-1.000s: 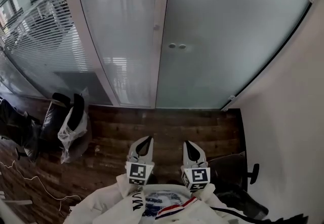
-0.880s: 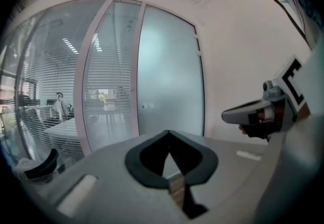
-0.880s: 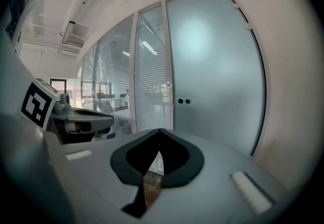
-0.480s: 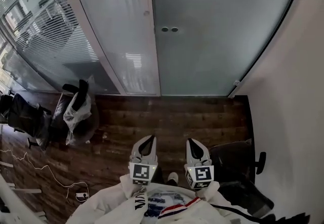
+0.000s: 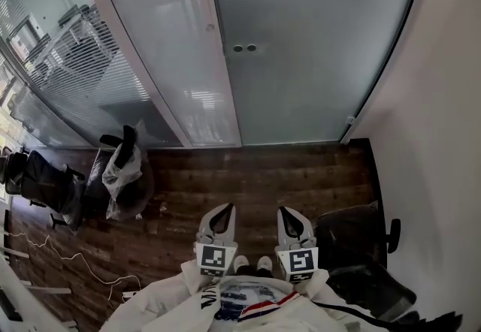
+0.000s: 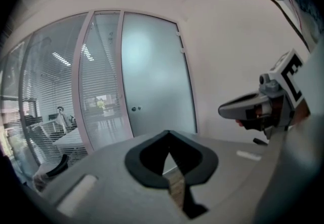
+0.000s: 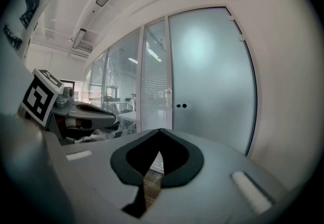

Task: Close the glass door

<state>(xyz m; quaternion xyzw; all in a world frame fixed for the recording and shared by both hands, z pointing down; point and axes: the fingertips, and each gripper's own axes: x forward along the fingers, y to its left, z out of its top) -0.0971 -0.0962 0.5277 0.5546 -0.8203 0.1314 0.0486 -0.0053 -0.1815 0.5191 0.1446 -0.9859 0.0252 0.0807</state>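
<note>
The frosted glass door (image 5: 316,60) stands ahead of me, its edge flush against the white frame, with two small round fittings (image 5: 244,47) near that edge. My left gripper (image 5: 219,219) and right gripper (image 5: 290,221) hang side by side over the dark wood floor, well short of the door, both shut with nothing in them. In the left gripper view the left gripper (image 6: 169,134) points at the door (image 6: 152,76), jaws together. The right gripper view has the right gripper (image 7: 160,132) aimed at the same door (image 7: 212,81), tips meeting.
A glass partition with blinds (image 5: 75,60) runs to the door's left. A bin with a white bag (image 5: 124,173) and dark bags (image 5: 41,184) sit at the left. A black office chair (image 5: 361,248) stands by the white wall (image 5: 443,135). A cable (image 5: 68,259) lies on the floor.
The door has drawn farther off and more floor shows in front of it; both grippers have moved back together. Their jaws stay shut.
</note>
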